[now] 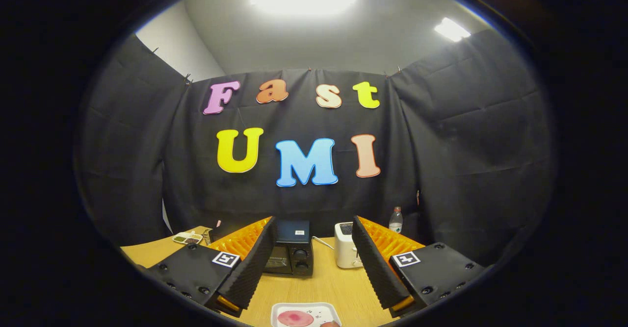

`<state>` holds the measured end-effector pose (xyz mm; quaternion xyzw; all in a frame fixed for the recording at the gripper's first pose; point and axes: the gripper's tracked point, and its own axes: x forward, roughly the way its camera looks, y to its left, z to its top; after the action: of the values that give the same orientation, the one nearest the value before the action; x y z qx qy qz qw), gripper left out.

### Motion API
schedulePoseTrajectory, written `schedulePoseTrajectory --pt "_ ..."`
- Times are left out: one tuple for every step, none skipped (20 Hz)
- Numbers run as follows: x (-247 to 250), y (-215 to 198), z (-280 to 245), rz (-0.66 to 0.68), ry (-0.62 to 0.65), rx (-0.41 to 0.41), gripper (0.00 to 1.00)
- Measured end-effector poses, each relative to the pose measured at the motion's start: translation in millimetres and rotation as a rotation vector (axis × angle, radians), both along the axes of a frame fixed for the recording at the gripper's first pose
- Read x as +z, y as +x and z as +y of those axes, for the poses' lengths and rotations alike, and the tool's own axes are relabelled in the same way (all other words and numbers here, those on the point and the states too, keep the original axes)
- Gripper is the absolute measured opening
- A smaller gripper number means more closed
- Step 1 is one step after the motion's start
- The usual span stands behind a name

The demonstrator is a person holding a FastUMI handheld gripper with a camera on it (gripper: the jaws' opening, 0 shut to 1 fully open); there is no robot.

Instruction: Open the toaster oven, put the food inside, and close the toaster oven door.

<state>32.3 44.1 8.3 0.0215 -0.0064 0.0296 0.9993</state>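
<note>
Your gripper (309, 263) is released, its 2 fingers spread wide and holding nothing. The toaster oven (290, 248) sits shut on the table (324, 283), beyond and between the fingers, beside a white toaster (346, 251). Expect a stiff, hinged door: hook its top edge and pull down. The food (295, 318) on the tray (306, 309) just below the fingers looks soft and light, so pinch gently.

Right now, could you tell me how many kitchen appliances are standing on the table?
2: a black toaster oven beyond the open gripper, behind its left finger, and a white toaster to its right. The fingers could hide others.
</note>
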Motion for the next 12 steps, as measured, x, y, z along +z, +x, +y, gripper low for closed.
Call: schedulePoseTrajectory --pt "1.1 5.4 6.5 -0.002 0.003 0.009 0.97" --pt "0.8 11.2 13.1 -0.005 0.006 0.019 0.97" --pt "1.5 17.3 20.0 -0.007 0.009 0.029 0.97" --pt "0.5 23.1 27.8 -0.006 0.011 0.040 0.97" --pt "-0.1 28.6 34.9 -0.005 0.014 0.051 0.97" --pt "-1.3 34.7 42.3 -0.003 0.019 0.063 0.97" --pt "-3.1 40.7 49.8 -0.001 0.021 0.075 0.97" --pt "-4.7 47.7 57.7 0.002 0.024 0.087 0.97" --pt "-7.2 54.4 65.2 0.006 0.026 0.099 0.97" --pt "-9.0 60.9 72.1 0.008 0.028 0.109 0.97" --pt "-11.3 68.0 79.0 0.012 0.031 0.120 0.97" --pt "-13.5 72.9 85.0 0.015 0.034 0.129 0.97"
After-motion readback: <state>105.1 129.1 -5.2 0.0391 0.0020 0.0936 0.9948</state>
